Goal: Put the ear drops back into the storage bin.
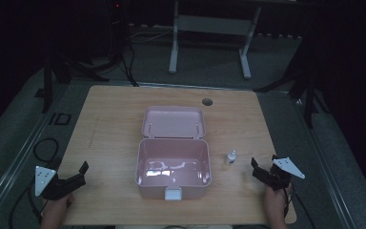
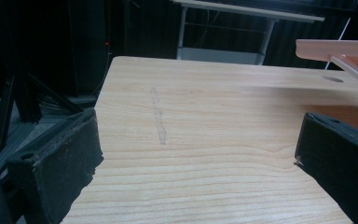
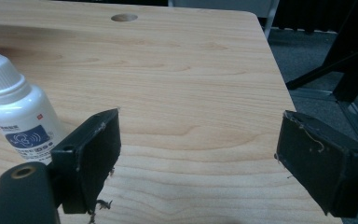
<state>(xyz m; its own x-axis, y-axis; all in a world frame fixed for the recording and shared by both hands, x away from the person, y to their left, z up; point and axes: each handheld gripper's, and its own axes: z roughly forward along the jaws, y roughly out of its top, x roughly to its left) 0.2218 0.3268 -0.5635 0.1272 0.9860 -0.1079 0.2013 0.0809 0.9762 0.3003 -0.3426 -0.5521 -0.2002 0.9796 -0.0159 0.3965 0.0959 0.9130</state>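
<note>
Right gripper [image 1: 262,168] released, jaws wide, low over worktop [image 1: 109,124]; small white dropper bottle [image 1: 230,157] upright just beside its left jaw, near open pink box [image 1: 173,164]. Left gripper [image 1: 78,172] released, over bare wood at left edge

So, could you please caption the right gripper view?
Open right tool beside a small white dropper bottle on the wooden table.

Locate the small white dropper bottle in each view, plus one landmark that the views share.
High view: white dropper bottle stands upright right of the open pink box, ahead-left of the right gripper.
Left gripper view: not in it.
Right gripper view: bottle at the left edge, outside the open jaws.
Shared landmark: round table hole.
</note>
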